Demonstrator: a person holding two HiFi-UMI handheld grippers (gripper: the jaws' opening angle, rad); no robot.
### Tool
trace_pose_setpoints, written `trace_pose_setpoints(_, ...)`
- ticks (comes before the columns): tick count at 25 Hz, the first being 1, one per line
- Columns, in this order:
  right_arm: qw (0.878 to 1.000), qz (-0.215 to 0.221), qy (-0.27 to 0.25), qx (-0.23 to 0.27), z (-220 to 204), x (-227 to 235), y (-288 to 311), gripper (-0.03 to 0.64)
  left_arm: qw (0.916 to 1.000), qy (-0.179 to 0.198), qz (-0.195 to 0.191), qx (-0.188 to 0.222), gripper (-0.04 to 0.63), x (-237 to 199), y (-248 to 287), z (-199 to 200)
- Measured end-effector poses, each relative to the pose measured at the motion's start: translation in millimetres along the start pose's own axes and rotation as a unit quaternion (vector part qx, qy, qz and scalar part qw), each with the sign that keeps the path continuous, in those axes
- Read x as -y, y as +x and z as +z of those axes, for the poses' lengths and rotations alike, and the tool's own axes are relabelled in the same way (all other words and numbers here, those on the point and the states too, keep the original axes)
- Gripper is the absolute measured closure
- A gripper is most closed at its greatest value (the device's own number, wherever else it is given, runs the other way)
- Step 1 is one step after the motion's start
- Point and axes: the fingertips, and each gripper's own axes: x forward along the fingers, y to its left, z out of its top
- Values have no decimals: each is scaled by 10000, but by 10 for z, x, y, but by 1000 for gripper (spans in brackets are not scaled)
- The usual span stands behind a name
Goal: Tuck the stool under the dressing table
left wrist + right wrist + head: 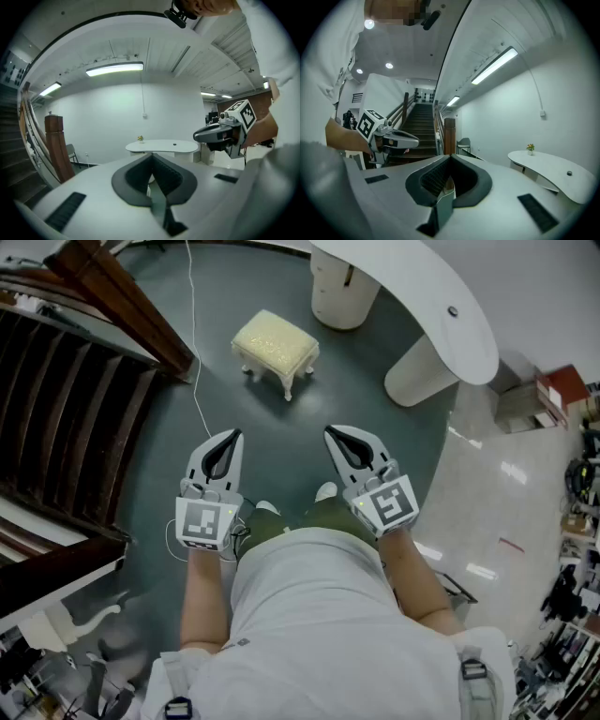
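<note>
The small stool with a pale yellow cushion and curly white legs [275, 351] stands out on the dark grey floor [281, 451]. It is near the white curvy dressing table on two fat round legs [450, 310] but not under it. The left gripper [223, 448] and the right gripper [349, 442] are both squeezed shut with nothing in them. They are held out in front of the person, well back from the stool. I think the job has not really begun. To do it well, walk up close first, then open both sets of jaws and take the stool by its two sides, so it does not twist. Slide it slowly toward the gap between the two round table legs and aim for the middle, so the curly legs do not bump them. Watch the thin white cord [195, 381] lying on the floor beside the brown wooden stairs [75, 381], so no feet catch on it.
</note>
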Motion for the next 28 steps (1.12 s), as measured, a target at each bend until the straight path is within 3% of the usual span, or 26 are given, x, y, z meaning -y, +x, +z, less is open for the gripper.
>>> trace_pose_setpoints(5, 9995, 239, -118, -177, 23, -593, 450, 609, 10000, 0, -19, -26, 595, -456, -510, -185)
trace_pose_setpoints(10, 9984, 564, 47, 1, 81, -1021, 978, 607, 9997, 167, 109, 101, 595, -927, -848, -319)
trace_pose_setpoints(15, 9960, 747, -222, -446, -52, -1254, 1471, 607, 9990, 266, 319, 136, 597, -1367, -896, -405)
trace_pose_setpoints(19, 9942, 887, -209, -577, -155, -1280, 1889, 607, 9994, 13, 347, 85, 597, -1705, -803, -511)
trace_pose_setpoints(23, 9944, 888, -215, -535, -219, -1105, 2413, 607, 9986, 310, 342, -247, 597, -2111, -492, -669)
trace_pose_setpoints(28, 9942, 780, -381, -642, -270, -603, 3130, 607, 9988, 187, 192, -400, 597, -2681, 155, -710)
